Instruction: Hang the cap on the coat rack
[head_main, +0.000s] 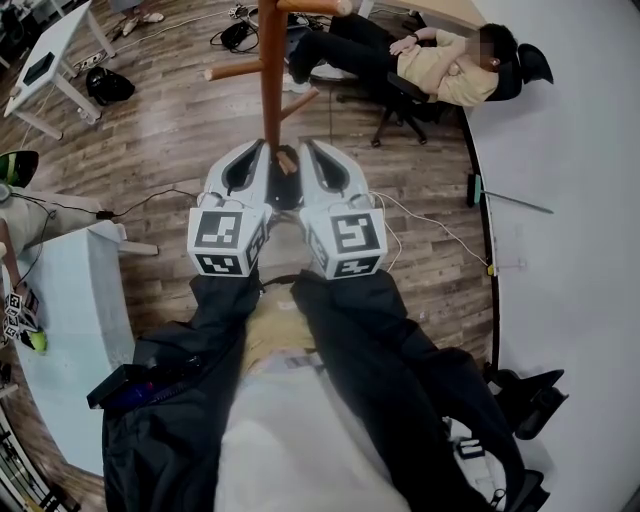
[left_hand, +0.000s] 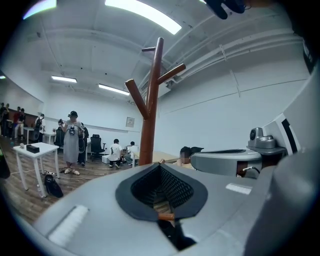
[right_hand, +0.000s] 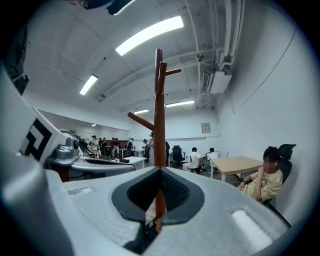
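The brown wooden coat rack stands straight ahead, with bare pegs pointing left and right. My left gripper and right gripper are held side by side, their tips on either side of the pole. In the left gripper view the rack rises just beyond the left gripper, whose jaws meet with nothing between them. The right gripper is shut too, and the rack stands right behind its tip. I see no cap in either gripper. A dark shape at the top edge is unclear.
A person sits in an office chair at the far right by the white wall. A white table and a black bag are at the far left. A pale table stands near my left. Cables cross the wooden floor.
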